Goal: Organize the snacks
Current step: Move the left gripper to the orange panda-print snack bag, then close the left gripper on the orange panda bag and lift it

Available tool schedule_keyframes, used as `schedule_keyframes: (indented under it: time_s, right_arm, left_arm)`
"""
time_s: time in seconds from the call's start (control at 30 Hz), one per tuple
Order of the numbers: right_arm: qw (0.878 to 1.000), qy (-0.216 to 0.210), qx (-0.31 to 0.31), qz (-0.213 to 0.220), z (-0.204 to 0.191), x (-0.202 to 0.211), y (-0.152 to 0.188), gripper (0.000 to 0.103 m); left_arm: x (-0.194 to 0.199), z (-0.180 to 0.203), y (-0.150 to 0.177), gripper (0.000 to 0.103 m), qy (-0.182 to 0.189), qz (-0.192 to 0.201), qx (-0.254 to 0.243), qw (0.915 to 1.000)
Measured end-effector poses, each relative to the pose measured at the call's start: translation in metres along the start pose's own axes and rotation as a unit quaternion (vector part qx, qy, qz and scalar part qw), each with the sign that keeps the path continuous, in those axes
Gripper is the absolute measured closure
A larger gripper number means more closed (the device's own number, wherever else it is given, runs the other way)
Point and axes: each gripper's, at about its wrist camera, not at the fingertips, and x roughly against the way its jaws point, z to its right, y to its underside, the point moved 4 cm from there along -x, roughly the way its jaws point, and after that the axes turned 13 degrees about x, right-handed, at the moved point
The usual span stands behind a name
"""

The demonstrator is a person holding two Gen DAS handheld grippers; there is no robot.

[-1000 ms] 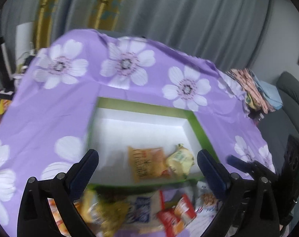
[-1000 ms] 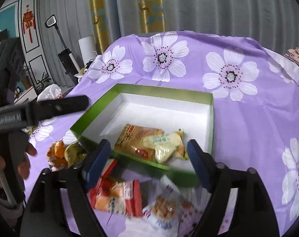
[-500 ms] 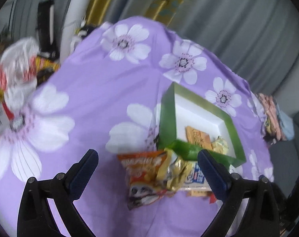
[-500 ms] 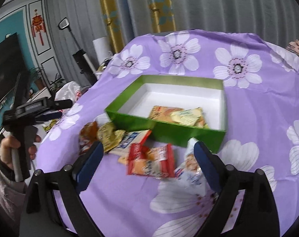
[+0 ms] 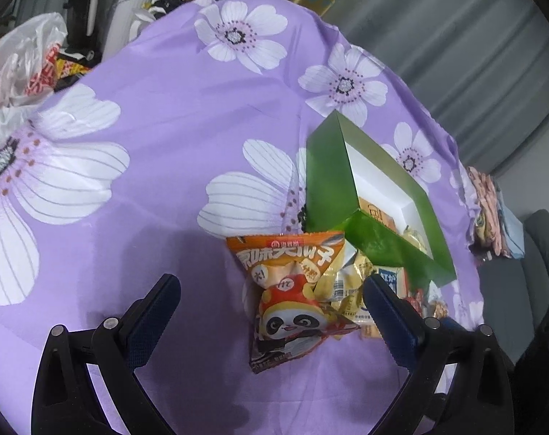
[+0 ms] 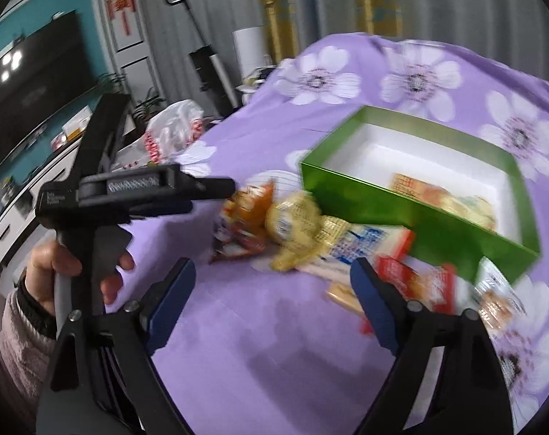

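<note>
A green box (image 5: 328,166) with a white inside stands on the purple flowered cloth (image 5: 165,108) and holds two packets (image 6: 437,195). Loose snacks lie in front of the box: an orange panda packet (image 5: 292,290), a gold packet (image 6: 296,221), a blue-and-white packet (image 6: 361,246) and a red packet (image 6: 419,279). My left gripper (image 5: 270,284) is open, its fingers either side of the panda packet without touching it. My right gripper (image 6: 272,268) is open with its jaws closing; nothing is between them, and the snacks lie just ahead. The right wrist view also shows the left gripper (image 6: 216,183), held by a hand (image 6: 67,264).
A white plastic bag (image 5: 20,61) sits off the table's left edge, and a dark screen (image 6: 31,83) stands beyond it. Folded clothes (image 5: 488,210) and a grey sofa (image 5: 535,253) are on the right. Bare cloth stretches to the left of the snacks.
The left gripper swung from over the box to the left and sank towards the panda packet. The right gripper drew back and to the left, and its jaws narrowed slightly.
</note>
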Motion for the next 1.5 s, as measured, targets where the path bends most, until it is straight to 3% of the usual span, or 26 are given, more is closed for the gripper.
schedule_keyframes:
  time_s: [0.4, 0.47, 0.53, 0.67, 0.83, 1.23, 1.5]
  right_arm:
    - [0.998, -0.029, 0.032, -0.048, -0.013, -0.066, -0.014, 0.044]
    - [0.998, -0.030, 0.032, -0.053, -0.013, -0.070, -0.013, 0.050]
    - [0.997, -0.035, 0.032, -0.057, -0.014, -0.072, -0.013, 0.056]
    - [0.996, -0.033, 0.035, -0.070, -0.013, -0.080, -0.008, 0.062]
    - [0.996, -0.042, 0.036, -0.069, -0.017, -0.081, -0.007, 0.069]
    - [0.998, -0.060, 0.023, -0.028, -0.029, -0.062, -0.010, 0.079]
    - [0.999, -0.039, 0.019, 0.015, -0.025, -0.025, -0.020, 0.080]
  left_arm:
    - [-0.014, -0.002, 0.001, 0.004, 0.006, -0.025, -0.007, 0.9997]
    - [-0.019, -0.002, 0.000, 0.011, 0.003, -0.028, -0.004, 0.9996]
    - [-0.021, -0.002, 0.001, 0.025, 0.007, -0.035, 0.000, 0.9994]
    - [-0.024, -0.003, 0.000, 0.034, 0.014, -0.041, 0.006, 0.9990]
    - [-0.031, -0.008, 0.004, 0.055, 0.041, -0.067, 0.034, 0.9963]
    - [-0.004, -0.002, 0.012, 0.059, 0.028, -0.038, 0.002, 0.9989]
    - [0.023, 0.034, 0.014, 0.059, 0.041, -0.009, -0.044, 0.9982]
